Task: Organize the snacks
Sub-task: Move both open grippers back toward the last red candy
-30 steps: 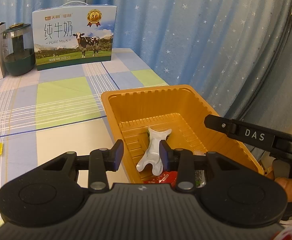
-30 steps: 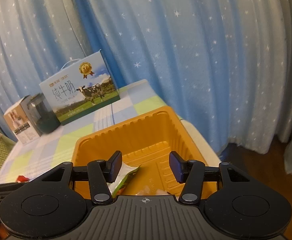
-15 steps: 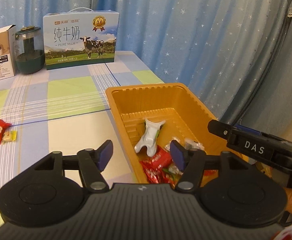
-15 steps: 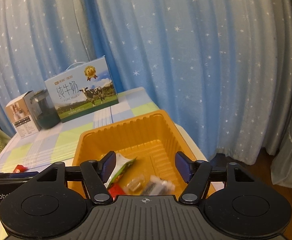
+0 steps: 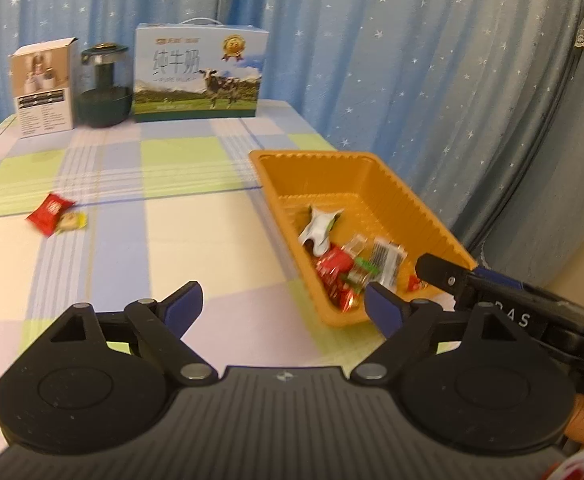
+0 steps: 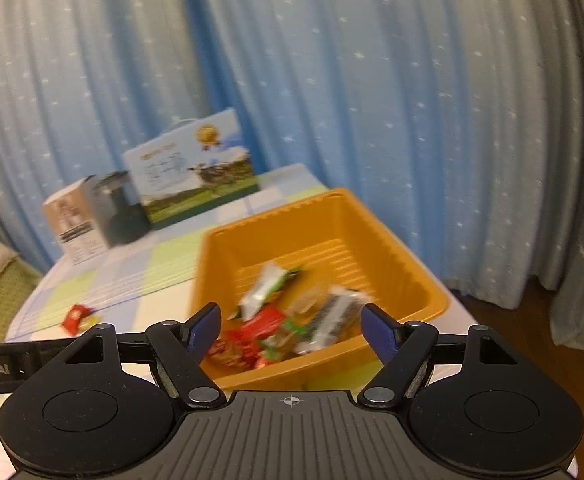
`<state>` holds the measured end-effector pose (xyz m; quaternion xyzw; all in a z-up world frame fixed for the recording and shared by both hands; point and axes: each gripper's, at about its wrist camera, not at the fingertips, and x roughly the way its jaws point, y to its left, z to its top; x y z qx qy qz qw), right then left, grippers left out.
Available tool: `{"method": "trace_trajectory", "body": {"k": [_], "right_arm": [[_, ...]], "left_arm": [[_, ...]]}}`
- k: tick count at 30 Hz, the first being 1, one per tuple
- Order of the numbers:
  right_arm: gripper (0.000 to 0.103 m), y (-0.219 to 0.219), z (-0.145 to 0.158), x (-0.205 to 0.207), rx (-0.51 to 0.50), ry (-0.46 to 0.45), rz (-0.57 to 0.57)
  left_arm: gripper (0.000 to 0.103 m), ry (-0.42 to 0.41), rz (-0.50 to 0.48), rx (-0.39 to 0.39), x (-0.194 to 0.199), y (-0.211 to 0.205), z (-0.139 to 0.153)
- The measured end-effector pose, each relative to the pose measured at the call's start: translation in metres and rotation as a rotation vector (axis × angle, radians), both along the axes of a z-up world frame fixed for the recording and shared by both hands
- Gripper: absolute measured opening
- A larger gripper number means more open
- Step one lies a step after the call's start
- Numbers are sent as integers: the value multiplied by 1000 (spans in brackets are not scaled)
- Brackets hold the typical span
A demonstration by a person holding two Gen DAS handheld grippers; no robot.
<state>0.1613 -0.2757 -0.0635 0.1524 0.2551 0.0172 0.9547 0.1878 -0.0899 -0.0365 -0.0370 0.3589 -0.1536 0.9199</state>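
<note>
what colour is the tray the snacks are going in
The tray is orange, with a ribbed floor; it shows best in the left wrist view.

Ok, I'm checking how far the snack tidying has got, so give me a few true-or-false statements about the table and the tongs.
1. The orange tray holds several wrapped snacks. True.
2. The left tongs grip a snack. False: they have just been opening, with nothing between them.
3. A red snack packet lies on the tablecloth outside the tray. True.
4. The milk carton lies flat inside the tray. False: it stands upright at the table's far edge.
5. The right tongs are shut. False: open and empty, having just been opening.
</note>
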Motion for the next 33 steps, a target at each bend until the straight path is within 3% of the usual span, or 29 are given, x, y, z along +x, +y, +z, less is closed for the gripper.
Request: {"method": "trace_trajectory", "body": {"k": [14, 23, 33], "right_arm": [[79, 64, -10, -10, -43, 20, 188], [79, 101, -13, -8, -82, 31, 297], [79, 140, -21, 14, -119, 32, 397]], "left_arm": [[98, -4, 114, 48, -46, 63, -6], [98, 5, 210, 97, -50, 108, -16], [98, -51, 276, 157, -37, 155, -15]]}}
